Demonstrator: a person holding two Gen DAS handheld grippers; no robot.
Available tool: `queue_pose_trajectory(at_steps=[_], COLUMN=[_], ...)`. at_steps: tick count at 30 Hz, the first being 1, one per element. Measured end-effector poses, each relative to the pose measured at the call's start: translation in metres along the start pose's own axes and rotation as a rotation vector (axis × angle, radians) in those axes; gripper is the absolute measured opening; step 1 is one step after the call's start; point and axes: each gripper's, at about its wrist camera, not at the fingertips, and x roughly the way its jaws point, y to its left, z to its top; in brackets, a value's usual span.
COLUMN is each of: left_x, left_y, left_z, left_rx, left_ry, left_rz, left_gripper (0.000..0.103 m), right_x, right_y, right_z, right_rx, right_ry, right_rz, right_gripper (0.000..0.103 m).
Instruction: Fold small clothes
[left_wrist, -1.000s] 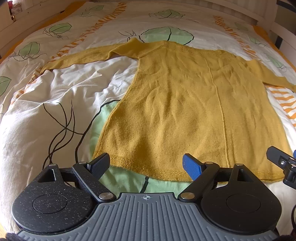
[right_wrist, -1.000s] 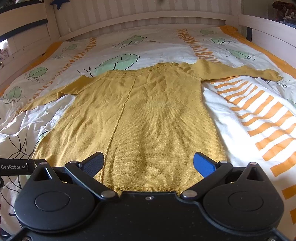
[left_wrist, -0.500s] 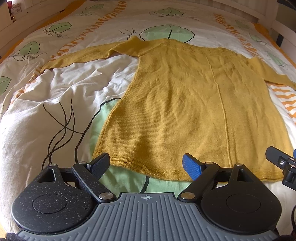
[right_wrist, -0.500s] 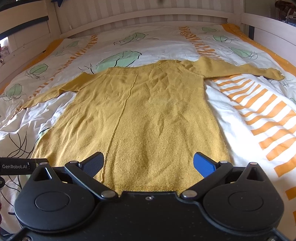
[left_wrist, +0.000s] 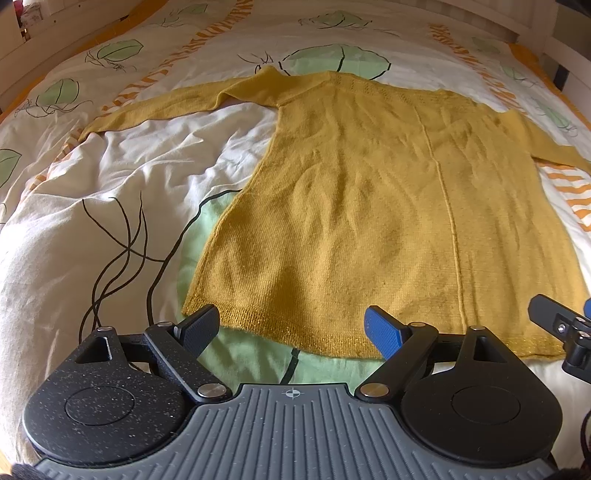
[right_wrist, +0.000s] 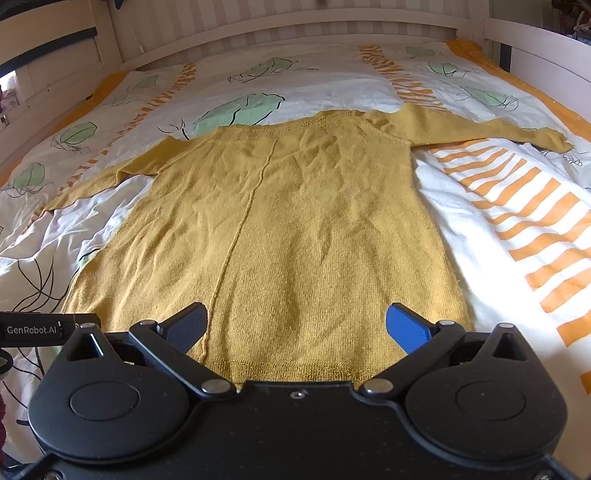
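A mustard-yellow knitted sweater (left_wrist: 369, 206) lies flat on the bed, hem towards me, both sleeves spread outward. It also shows in the right wrist view (right_wrist: 295, 229). My left gripper (left_wrist: 291, 326) is open and empty, hovering just above the hem's left part. My right gripper (right_wrist: 295, 325) is open and empty over the hem's right part. The right gripper's finger shows at the right edge of the left wrist view (left_wrist: 554, 321). The left gripper's side shows at the left edge of the right wrist view (right_wrist: 33, 329).
The duvet (left_wrist: 92, 206) is white with green leaves and orange stripes, and is wrinkled left of the sweater. A white slatted headboard (right_wrist: 295, 22) stands behind, with bed rails (right_wrist: 539, 51) along both sides.
Both grippers have moved slightly forward and down towards the sweater's hem. The sweater has not moved and both grippers stay open.
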Motion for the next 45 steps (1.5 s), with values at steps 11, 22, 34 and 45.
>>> queue_pose_trajectory(at_steps=[11,22,34,45], left_x=[0.004,0.006,0.008,0.033], left_y=[0.002,0.000,-0.020,-0.057], left_z=[0.000,0.012,0.069,0.143], left_rx=[-0.005,0.001,0.023,0.080], left_ry=[0.006,-0.011,-0.119,-0.212], left_rz=[-0.002,-0.001,-0.019,0.000], left_gripper=[0.085,0.085,0.085,0.085], right_x=[0.005,0.016,0.021,0.032], right_y=[0.002,-0.002,-0.035,-0.155], right_z=[0.000,0.003,0.050,0.159], right_rx=[-0.003,0.025,0.065,0.213], right_ry=[0.015,0.041,0.053,-0.036], right_rz=[0.011,0.047,0.237,0.198], right_gripper=[0.102,0.102,0.102,0.102])
